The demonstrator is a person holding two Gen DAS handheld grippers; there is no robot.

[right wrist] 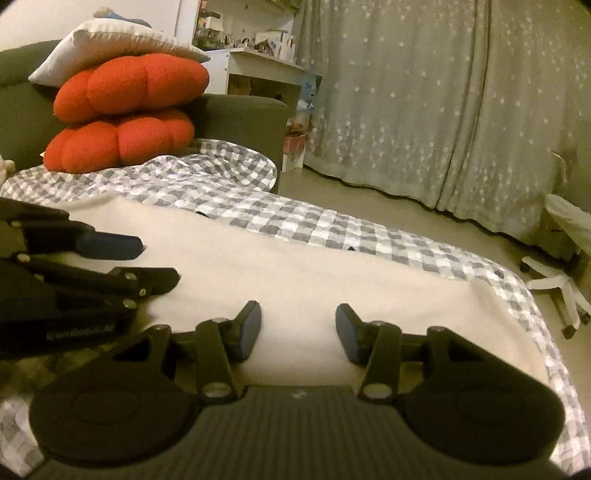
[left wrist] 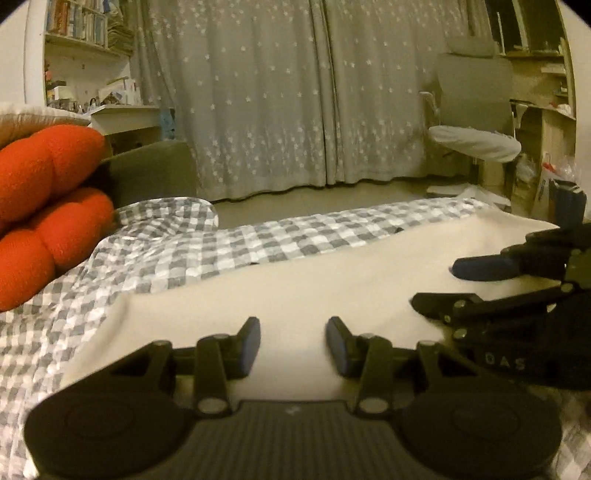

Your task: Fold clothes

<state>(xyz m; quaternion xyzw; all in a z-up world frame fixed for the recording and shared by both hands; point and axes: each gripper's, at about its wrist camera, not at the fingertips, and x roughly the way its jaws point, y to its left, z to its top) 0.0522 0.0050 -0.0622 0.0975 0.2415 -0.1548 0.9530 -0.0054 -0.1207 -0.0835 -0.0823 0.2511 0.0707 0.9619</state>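
Lying flat on the checked sheet (right wrist: 332, 225), seemingly folded cream garment (right wrist: 295, 266)

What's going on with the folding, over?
Left tool open, empty. Right tool open, empty. Cream garment flat on checked sheet. Nothing in the way.

A grey curtain (left wrist: 280, 110) printed with small white stars hangs from the top of view to the floor (left wrist: 332, 201) and spans most of the far side. The floor is plain and pale. A bookshelf (left wrist: 79, 22) filled with books is mounted high at the left, above a white desk (left wrist: 125, 114) crowded with small items. A grey office chair (left wrist: 476, 107) with a white base stands at the right, beside wooden shelving (left wrist: 546, 110). The lighting is dim and warm-toned.
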